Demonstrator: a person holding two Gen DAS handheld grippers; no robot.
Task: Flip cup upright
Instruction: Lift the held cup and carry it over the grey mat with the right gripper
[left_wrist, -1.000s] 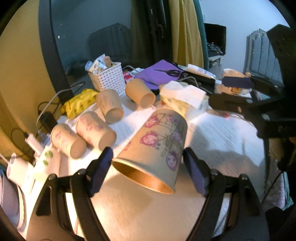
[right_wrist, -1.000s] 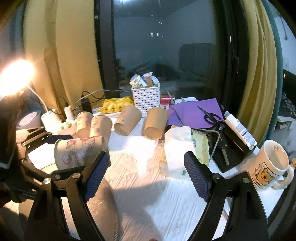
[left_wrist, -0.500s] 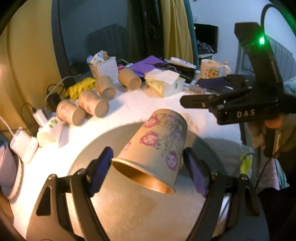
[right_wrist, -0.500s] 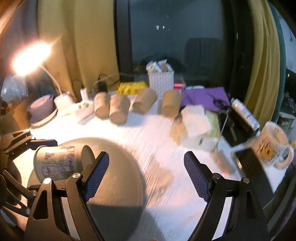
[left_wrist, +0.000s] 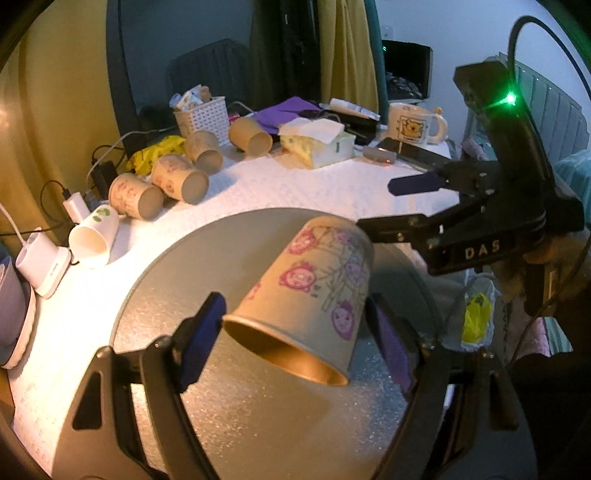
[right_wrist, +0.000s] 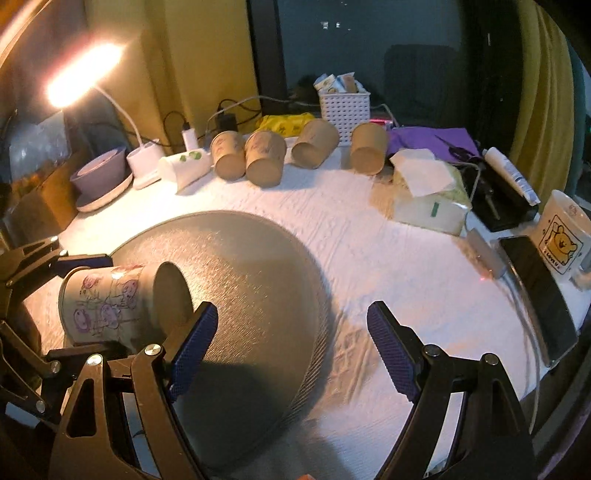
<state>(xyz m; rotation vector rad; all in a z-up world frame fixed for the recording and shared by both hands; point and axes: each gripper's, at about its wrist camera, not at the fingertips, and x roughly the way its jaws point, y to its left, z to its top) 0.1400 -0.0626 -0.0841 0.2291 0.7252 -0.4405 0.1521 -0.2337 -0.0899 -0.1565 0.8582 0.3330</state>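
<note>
White cloth (right_wrist: 388, 258) covers table, grey round mat (right_wrist: 258, 295) near front edge, five cups (right_wrist: 258, 158) on their sides at back. Left gripper (left_wrist: 295, 332) clamps printed cup (left_wrist: 314, 295) over mat, tilted, mouth toward camera. Right gripper (right_wrist: 291, 347) wide open, empty.

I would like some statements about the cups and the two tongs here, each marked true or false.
1. The left tongs hold a paper cup with pink drawings. True.
2. That cup stands upright on the grey round mat. False: it is tilted in the air, its open mouth toward the left camera.
3. The right tongs grip the tissue pack. False: they are open and hold nothing.
4. Several paper cups lie on their sides at the back of the table. True.
5. The bear mug lies tipped over. False: it stands upright.
</note>
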